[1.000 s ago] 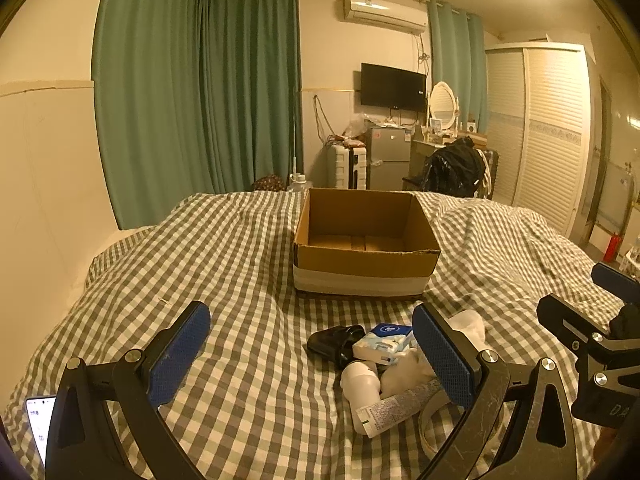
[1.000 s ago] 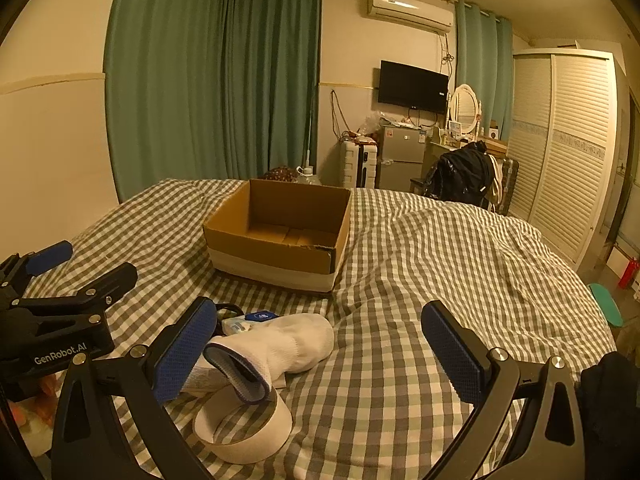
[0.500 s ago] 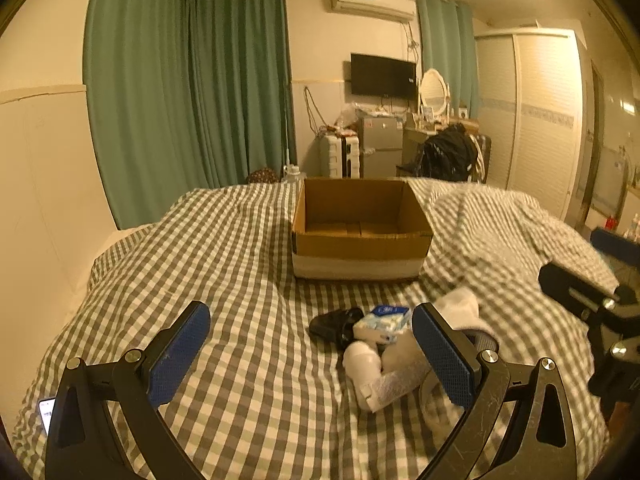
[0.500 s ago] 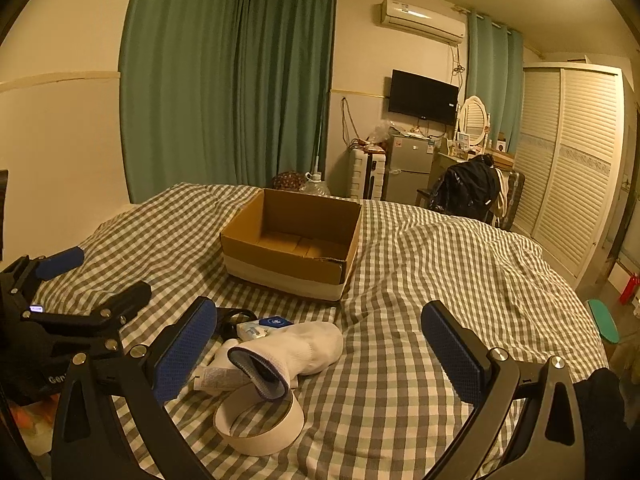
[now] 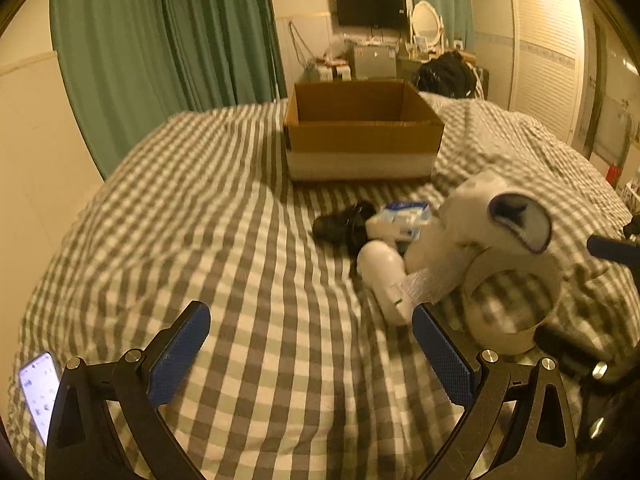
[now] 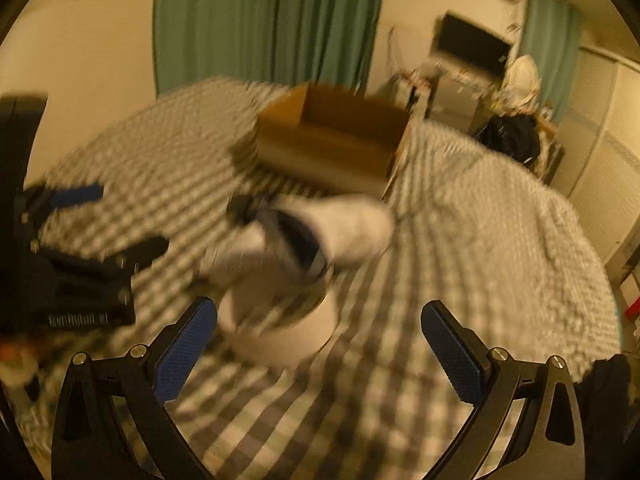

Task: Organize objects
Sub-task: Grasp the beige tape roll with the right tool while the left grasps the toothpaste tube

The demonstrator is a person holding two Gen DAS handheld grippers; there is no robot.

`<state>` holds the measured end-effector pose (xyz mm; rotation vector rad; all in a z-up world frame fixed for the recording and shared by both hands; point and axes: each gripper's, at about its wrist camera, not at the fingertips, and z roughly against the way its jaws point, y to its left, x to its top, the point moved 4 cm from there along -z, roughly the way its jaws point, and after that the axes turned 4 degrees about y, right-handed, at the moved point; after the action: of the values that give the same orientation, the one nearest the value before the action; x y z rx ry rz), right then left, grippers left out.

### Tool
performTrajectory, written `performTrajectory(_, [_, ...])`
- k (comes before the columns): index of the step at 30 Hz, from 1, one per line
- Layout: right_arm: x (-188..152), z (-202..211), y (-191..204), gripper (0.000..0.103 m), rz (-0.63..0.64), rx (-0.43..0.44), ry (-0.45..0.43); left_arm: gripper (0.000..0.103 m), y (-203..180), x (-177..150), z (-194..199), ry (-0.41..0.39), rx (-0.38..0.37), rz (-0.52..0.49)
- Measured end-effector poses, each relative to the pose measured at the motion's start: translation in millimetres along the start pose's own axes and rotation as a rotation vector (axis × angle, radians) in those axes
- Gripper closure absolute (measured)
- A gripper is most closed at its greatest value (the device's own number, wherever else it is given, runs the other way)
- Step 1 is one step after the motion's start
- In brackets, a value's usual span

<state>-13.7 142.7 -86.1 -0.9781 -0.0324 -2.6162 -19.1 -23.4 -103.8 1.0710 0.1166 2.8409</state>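
Note:
An open cardboard box [image 5: 362, 130] stands on the checked bed; it also shows blurred in the right wrist view [image 6: 332, 136]. In front of it lies a pile: a white sock [image 5: 492, 216], a white tape ring [image 5: 508, 308], a white tube [image 5: 388, 280], a blue-and-white packet [image 5: 400, 218] and a black object [image 5: 340, 226]. My left gripper [image 5: 310, 346] is open and empty, just short of the tube. My right gripper [image 6: 318, 344] is open and empty, close to the tape ring [image 6: 280, 332] and sock [image 6: 340, 232].
A phone [image 5: 38, 392] lies on the bed at the left edge. Green curtains [image 5: 168, 40], a TV [image 5: 370, 8], a black bag [image 5: 444, 74] and a white wardrobe [image 5: 544, 40] stand beyond the bed. The checked bedspread [image 5: 208, 216] spreads to the left of the pile.
Both grippers have moved forward and dipped toward the pile, which now looks larger and nearer. The right wrist view is motion-blurred. Both stay open.

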Motion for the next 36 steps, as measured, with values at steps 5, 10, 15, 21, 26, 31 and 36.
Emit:
performTrajectory(5, [-6.9,-27.6,14.7,0.002,0.043,0.05,0.061,0.0,0.4,-3.7,-15.4,0.045,-0.005,0.002])
performTrajectory(10, [-7.4,-53.3,19.7,0.021,0.049,0.066,0.113,0.0,6.3,-2.6,-16.8,0.06,0.01,0.028])
performTrajectory(15, [-3.5,-35.6,5.7,0.022,-0.002,0.085,0.06,0.0,-1.5,3.1,-13.0,0.042,-0.013,0.011])
performTrajectory(21, [11.8,-4.3,-22.6,0.022,-0.048,0.019,-0.035,0.0,-45.7,14.5,-20.4,0.04,-0.115,-0.093])
performTrajectory(26, [11.8,5.8,-53.0,0.022,-0.112,-0.005,-0.054,0.009,-86.5,22.9,-39.0,0.064,-0.179,-0.214])
performTrajectory(31, [7.0,1.9,-67.6,0.022,-0.147,0.002,-0.048,0.039,-102.2,25.1,-62.9,0.13,-0.236,-0.254])
performTrajectory(36, [2.5,0.7,-74.3,0.022,-0.172,0.034,-0.043,0.07,-101.6,24.3,-60.2,0.151,-0.287,-0.247])
